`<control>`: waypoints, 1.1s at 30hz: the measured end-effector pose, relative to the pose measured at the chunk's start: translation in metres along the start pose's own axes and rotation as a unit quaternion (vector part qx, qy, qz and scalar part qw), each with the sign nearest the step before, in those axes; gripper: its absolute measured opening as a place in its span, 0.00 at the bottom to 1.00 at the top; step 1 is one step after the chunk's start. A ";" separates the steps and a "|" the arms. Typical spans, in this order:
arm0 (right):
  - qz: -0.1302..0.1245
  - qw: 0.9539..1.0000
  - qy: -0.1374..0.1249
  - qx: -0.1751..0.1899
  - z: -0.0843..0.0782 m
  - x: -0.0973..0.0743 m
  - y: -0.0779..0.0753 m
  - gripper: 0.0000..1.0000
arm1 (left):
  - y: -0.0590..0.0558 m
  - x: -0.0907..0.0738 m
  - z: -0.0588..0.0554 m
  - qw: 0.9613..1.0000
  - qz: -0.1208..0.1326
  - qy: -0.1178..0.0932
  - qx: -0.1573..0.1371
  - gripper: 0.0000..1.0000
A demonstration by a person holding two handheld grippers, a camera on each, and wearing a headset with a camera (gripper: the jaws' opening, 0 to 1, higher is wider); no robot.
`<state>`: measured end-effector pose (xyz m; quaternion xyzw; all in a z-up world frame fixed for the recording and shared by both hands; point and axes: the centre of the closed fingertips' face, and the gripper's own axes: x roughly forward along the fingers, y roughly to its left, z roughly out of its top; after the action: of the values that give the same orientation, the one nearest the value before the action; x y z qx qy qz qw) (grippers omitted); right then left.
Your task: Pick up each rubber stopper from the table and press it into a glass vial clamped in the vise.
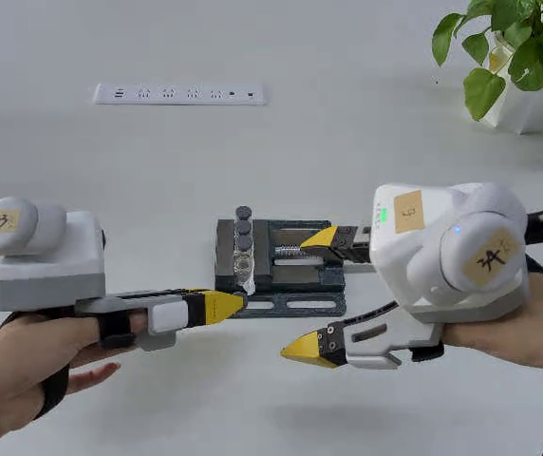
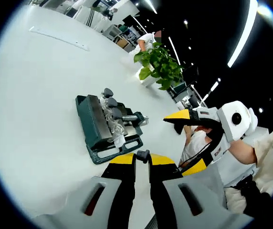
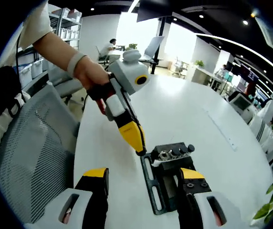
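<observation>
Stopper (image 2: 142, 155) clenched in my left tool (image 1: 234, 303), just beside the vise (image 1: 300, 277), I'd lift square over the near uncapped vial (image 1: 244, 270) and press straight down (three behind look capped), my right tool (image 1: 293, 298) hanging released nearby.

Open-plan office: mesh chair (image 3: 26, 138), far desks (image 3: 205, 76) (strip lights (image 2: 241, 33) overhead).

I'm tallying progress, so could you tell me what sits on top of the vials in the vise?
Three dark stoppers cap the farther vials; the nearest vial looks uncapped. The vise hides the vials' lower parts.
</observation>
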<state>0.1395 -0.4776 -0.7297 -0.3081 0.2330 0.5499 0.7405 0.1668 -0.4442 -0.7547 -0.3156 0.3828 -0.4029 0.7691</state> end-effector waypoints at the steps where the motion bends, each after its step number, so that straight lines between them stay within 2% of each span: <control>1: -0.002 1.000 0.002 -0.001 0.001 0.001 0.000 0.53 | -0.002 0.000 -0.001 1.000 -0.004 0.001 -0.006 0.07; 2: -0.004 1.000 0.006 -0.011 0.002 0.002 0.000 0.51 | -0.005 0.001 0.001 1.000 -0.011 -0.006 -0.014 0.07; 4: -0.008 1.000 0.008 -0.023 0.003 0.004 -0.001 0.48 | -0.006 0.003 0.004 0.998 -0.013 -0.014 -0.053 0.06; 6: -0.012 0.999 0.012 -0.030 0.003 0.005 -0.002 0.45 | -0.003 0.003 0.003 0.998 -0.007 -0.015 -0.055 0.06; 7: -0.016 0.999 0.014 -0.034 0.002 0.005 -0.004 0.44 | -0.008 0.004 0.003 0.997 -0.017 -0.018 -0.067 0.06; 13: -0.022 0.998 0.027 -0.057 0.000 0.005 -0.004 0.35 | -0.014 0.006 -0.002 0.996 -0.015 -0.013 -0.087 0.06; 15: -0.016 0.998 0.030 -0.059 0.000 0.006 0.000 0.33 | -0.016 0.007 -0.004 0.995 -0.016 -0.010 -0.094 0.06; 20: -0.012 0.997 0.035 -0.065 0.000 0.010 0.004 0.23 | -0.018 0.010 -0.006 0.995 -0.022 -0.001 -0.096 0.06; 24: -0.011 0.997 0.035 -0.067 0.002 0.011 0.004 0.21 | -0.022 0.013 -0.010 0.995 -0.023 0.001 -0.097 0.06; 29: -0.017 0.996 0.048 -0.076 -0.003 0.013 0.001 0.15 | -0.021 0.014 -0.010 0.995 -0.025 0.003 -0.099 0.06; 33: -0.020 0.996 0.048 -0.072 -0.004 0.013 0.000 0.12 | -0.022 0.015 -0.012 0.995 -0.024 0.003 -0.100 0.06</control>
<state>0.1435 -0.4721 -0.7410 -0.3916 0.2216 0.5348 0.7152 0.1539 -0.4704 -0.7482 -0.3984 0.4160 -0.3821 0.7226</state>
